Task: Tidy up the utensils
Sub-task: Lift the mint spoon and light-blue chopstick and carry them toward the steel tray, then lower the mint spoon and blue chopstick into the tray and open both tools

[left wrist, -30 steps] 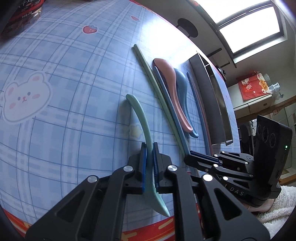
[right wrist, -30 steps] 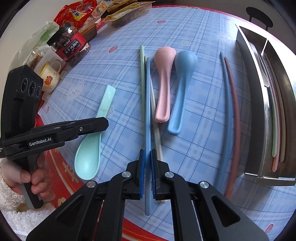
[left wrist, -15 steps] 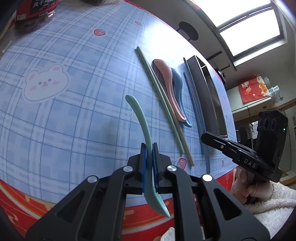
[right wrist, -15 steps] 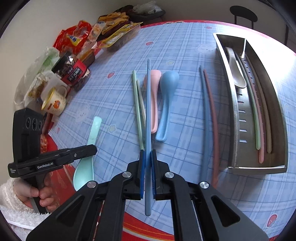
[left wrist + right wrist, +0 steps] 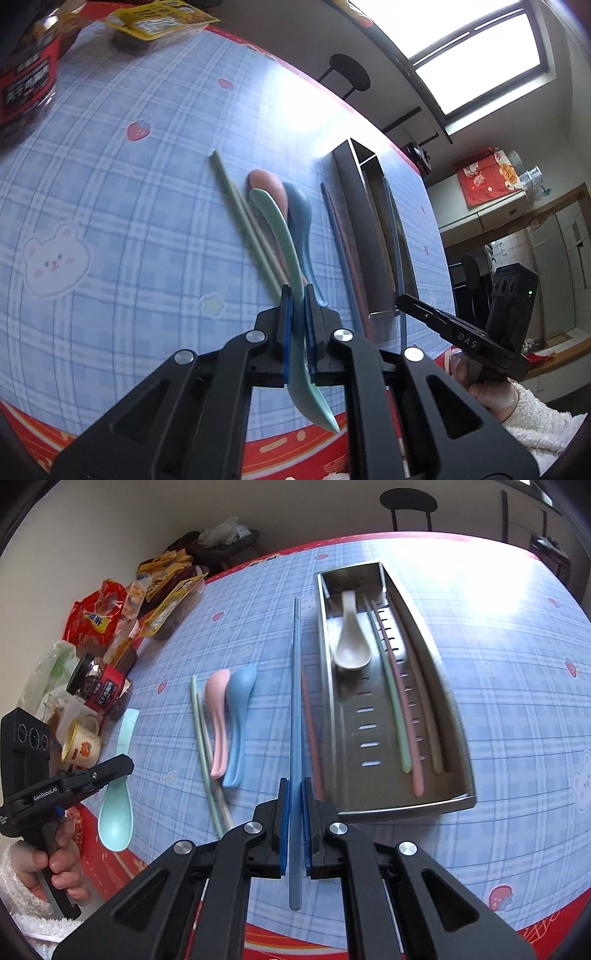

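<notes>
Mint spoon [image 5: 295, 332] clamped lengthwise in left gripper [image 5: 298, 299].

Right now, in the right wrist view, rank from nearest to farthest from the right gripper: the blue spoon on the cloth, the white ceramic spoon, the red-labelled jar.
1. Blue spoon, just left of the right gripper.
2. White ceramic spoon, ahead, inside the steel tray.
3. Red-labelled jar, far left, by the snack packets.

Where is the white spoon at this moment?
In the right wrist view, the white spoon lies inside the metal tray, in its far left part, beside the green chopstick.
</notes>
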`<state>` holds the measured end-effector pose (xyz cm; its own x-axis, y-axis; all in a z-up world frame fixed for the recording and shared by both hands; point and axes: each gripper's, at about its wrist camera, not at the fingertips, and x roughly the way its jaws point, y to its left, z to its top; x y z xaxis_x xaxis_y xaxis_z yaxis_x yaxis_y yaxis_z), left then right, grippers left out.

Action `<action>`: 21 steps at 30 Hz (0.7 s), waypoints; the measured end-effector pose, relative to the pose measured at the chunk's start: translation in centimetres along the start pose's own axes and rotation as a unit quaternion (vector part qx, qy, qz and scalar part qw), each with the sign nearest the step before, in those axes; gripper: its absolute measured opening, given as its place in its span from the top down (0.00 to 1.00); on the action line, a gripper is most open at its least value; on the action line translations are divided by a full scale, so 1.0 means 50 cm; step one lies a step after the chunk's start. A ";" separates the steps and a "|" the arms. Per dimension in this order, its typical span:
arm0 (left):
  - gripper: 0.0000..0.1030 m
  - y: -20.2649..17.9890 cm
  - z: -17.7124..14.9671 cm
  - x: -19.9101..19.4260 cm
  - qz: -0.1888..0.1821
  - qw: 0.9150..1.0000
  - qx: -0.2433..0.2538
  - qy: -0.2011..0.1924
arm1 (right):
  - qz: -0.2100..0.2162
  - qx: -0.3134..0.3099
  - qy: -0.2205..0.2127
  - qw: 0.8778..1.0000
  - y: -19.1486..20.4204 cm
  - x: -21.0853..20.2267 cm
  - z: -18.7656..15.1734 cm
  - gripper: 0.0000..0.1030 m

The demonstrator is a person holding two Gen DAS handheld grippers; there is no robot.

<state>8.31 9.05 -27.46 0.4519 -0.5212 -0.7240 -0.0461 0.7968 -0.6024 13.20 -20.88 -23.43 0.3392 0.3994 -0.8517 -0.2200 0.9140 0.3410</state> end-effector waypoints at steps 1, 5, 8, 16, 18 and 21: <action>0.90 -0.013 0.012 0.009 -0.004 1.000 0.006 0.004 | -0.008 0.002 -0.005 1.000 -0.013 -0.006 0.003 0.94; 0.90 -0.068 0.070 0.064 -0.020 0.999 0.026 0.017 | -0.024 0.019 -0.009 1.000 -0.058 -0.014 0.023 0.94; 0.90 -0.122 0.121 0.119 -0.031 0.998 0.047 0.027 | -0.032 0.021 -0.008 0.999 -0.082 -0.012 0.042 0.94; 0.90 -0.239 0.248 0.300 -0.043 0.995 0.069 0.063 | -0.052 0.013 -0.004 0.999 -0.118 0.005 0.097 0.94; 0.90 -0.250 0.268 0.340 -0.040 0.995 0.064 0.072 | -0.048 0.017 -0.004 0.999 -0.124 0.009 0.103 0.94; 0.90 -0.266 0.284 0.385 -0.030 0.994 0.067 0.083 | -0.045 0.019 -0.001 0.999 -0.133 0.015 0.106 0.94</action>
<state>30.26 -7.23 -28.62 0.2974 -0.6024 -0.7407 0.1009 0.7913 -0.6031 19.78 -26.27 -24.22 0.3585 0.3155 -0.8786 -0.1533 0.9483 0.2780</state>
